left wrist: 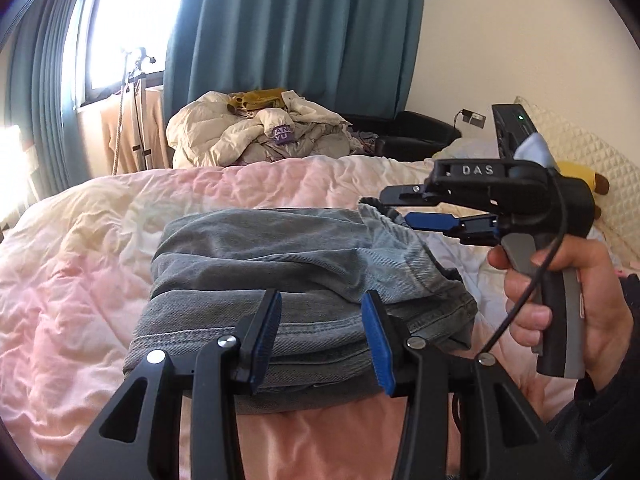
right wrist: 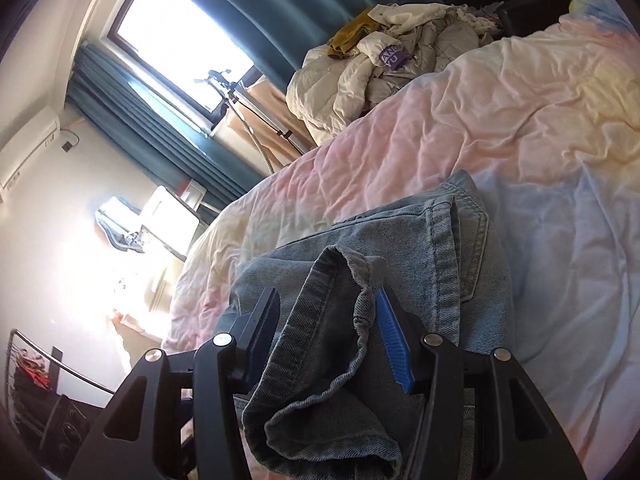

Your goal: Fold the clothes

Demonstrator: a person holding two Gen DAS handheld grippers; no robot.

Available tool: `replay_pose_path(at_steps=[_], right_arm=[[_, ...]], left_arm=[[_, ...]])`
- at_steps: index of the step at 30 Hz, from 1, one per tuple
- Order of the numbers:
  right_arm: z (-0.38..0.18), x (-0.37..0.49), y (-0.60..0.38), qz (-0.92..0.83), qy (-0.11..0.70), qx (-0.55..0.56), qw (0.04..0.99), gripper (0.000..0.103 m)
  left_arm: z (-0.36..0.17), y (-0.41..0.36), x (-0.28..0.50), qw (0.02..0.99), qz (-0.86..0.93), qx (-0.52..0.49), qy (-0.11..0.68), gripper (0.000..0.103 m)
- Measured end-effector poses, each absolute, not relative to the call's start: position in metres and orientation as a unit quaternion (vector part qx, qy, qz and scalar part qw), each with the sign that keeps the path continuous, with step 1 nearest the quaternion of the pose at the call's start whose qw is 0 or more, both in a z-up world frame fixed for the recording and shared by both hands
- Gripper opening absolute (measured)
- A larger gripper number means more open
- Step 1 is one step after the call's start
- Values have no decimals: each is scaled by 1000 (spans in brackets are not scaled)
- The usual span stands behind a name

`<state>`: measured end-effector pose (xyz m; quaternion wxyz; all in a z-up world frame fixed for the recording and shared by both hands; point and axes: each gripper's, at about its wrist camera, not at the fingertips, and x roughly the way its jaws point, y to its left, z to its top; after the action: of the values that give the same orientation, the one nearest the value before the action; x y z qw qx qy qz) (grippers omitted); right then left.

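One pair of grey-blue jeans [left wrist: 288, 280] lay folded in a stack on the pink quilt [left wrist: 80, 264], at the middle of the bed. Two grippers were present. The left gripper [left wrist: 320, 332] stood spread, its jaws apart over the stack's near edge, gripping nothing. Only the left view showed the right gripper [left wrist: 404, 208] at three o'clock with one hand [left wrist: 576, 296] on its handle. Only the right view showed a loose hem [right wrist: 344, 320] between that gripper's parted jaws; whether they pinched it, I cannot tell. One heap of laundry [left wrist: 256, 132] sat at twelve o'clock.
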<state>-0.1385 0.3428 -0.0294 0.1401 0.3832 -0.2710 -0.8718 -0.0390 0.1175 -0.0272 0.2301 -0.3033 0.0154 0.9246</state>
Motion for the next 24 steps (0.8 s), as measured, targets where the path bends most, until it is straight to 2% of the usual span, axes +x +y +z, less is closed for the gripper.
replay_pose_path(at_steps=[3, 7, 8, 9, 10, 16, 24], right_arm=[[-30, -145, 326, -887, -214, 392, 119, 50], [-53, -162, 318, -875, -208, 426, 100, 48], [-56, -166, 319, -875, -205, 429, 91, 41], [-55, -168, 321, -878, -203, 426, 85, 20], [-52, -169, 324, -881, -202, 420, 83, 18], [-25, -183, 345, -900, -205, 377, 79, 15], [-65, -206, 376, -873, -253, 407, 94, 17]], left_arm=[[-35, 114, -48, 229, 921, -314, 12, 43], [-46, 109, -60, 227, 917, -328, 8, 43], [-49, 107, -62, 226, 916, -331, 6, 43], [-51, 106, -65, 226, 915, -335, 5, 43], [-52, 106, -66, 227, 914, -336, 3, 43], [-55, 103, -69, 231, 911, -341, -13, 43], [-57, 102, -73, 237, 907, -347, -29, 43]])
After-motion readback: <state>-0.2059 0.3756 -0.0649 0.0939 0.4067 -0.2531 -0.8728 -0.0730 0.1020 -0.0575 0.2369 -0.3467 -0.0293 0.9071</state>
